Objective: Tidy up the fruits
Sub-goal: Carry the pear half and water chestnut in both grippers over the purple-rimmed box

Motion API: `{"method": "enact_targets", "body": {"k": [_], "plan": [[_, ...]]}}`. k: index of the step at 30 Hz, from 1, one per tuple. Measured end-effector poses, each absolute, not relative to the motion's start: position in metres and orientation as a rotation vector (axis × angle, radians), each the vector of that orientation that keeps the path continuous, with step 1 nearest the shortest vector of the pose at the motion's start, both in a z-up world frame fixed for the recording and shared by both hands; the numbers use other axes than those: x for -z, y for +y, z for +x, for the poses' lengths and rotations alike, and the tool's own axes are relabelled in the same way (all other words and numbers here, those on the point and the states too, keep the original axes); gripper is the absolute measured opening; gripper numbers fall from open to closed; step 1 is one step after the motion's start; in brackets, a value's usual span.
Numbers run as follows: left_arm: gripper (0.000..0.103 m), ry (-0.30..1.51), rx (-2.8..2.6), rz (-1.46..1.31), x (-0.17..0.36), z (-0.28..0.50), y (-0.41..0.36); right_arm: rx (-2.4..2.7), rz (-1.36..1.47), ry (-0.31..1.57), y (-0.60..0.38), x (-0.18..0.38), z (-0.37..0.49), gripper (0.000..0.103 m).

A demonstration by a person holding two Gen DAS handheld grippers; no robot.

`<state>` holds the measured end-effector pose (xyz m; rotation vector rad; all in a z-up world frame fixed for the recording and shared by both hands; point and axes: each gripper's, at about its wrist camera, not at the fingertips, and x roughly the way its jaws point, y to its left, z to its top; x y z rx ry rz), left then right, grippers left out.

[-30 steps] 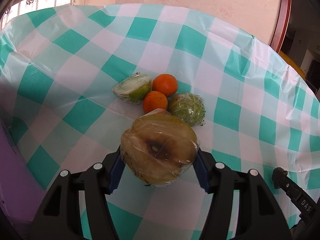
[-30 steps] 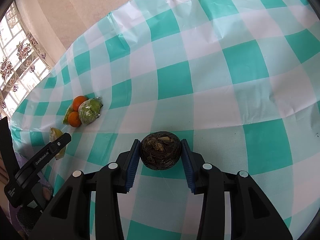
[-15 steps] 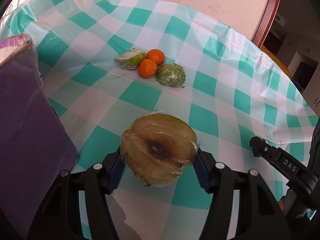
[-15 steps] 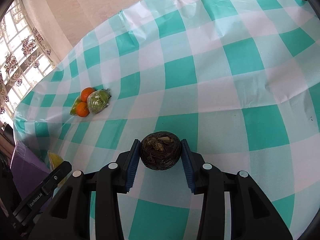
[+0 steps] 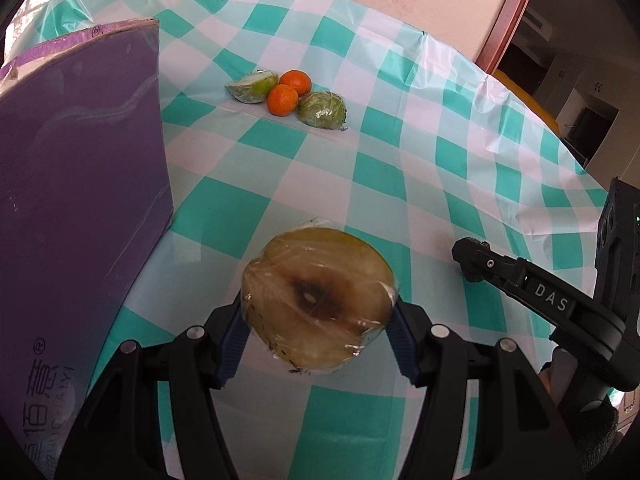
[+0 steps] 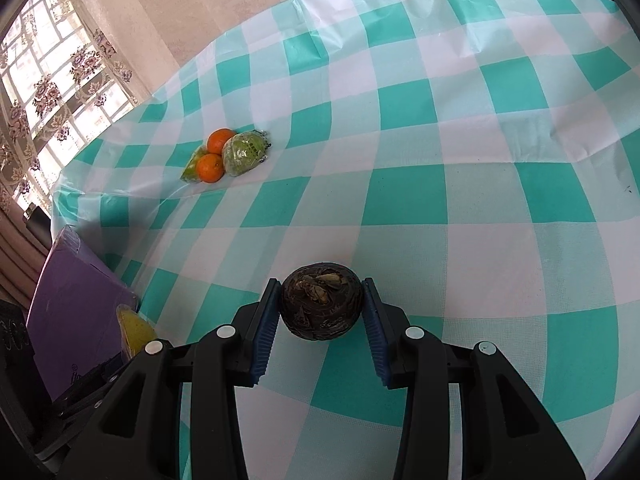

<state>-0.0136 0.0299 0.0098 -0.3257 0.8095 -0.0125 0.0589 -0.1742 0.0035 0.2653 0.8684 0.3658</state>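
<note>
My left gripper (image 5: pixel 318 334) is shut on a plastic-wrapped, browned half fruit (image 5: pixel 318 298), held above the table. My right gripper (image 6: pixel 320 316) is shut on a dark brown round fruit (image 6: pixel 321 300), and shows at the right of the left wrist view (image 5: pixel 474 266). Far off on the checked cloth lie two oranges (image 5: pixel 283 99) (image 5: pixel 296 81), a wrapped green fruit (image 5: pixel 322 110) and a wrapped green wedge (image 5: pixel 252 86). The same cluster shows in the right wrist view, with an orange (image 6: pixel 211 168) and the green fruit (image 6: pixel 244 153).
A purple box (image 5: pixel 76 200) stands close on the left of the left gripper; it shows at the lower left of the right wrist view (image 6: pixel 76 320). The table with the teal-and-white checked cloth (image 6: pixel 440 184) stretches ahead. A window (image 6: pixel 44 92) and a wall lie beyond.
Both grippers have drawn back from the fruit cluster with their fruits still held. The purple box has come into view on the left and grown larger.
</note>
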Motion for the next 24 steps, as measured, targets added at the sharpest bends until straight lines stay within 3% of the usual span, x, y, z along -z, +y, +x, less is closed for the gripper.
{"method": "enact_targets", "body": {"k": [24], "plan": [[0.061,0.617,0.073,-0.302,-0.029,-0.112,0.043,-0.468,0.209,0.826,-0.137,-0.011,-0.004,0.04]]}}
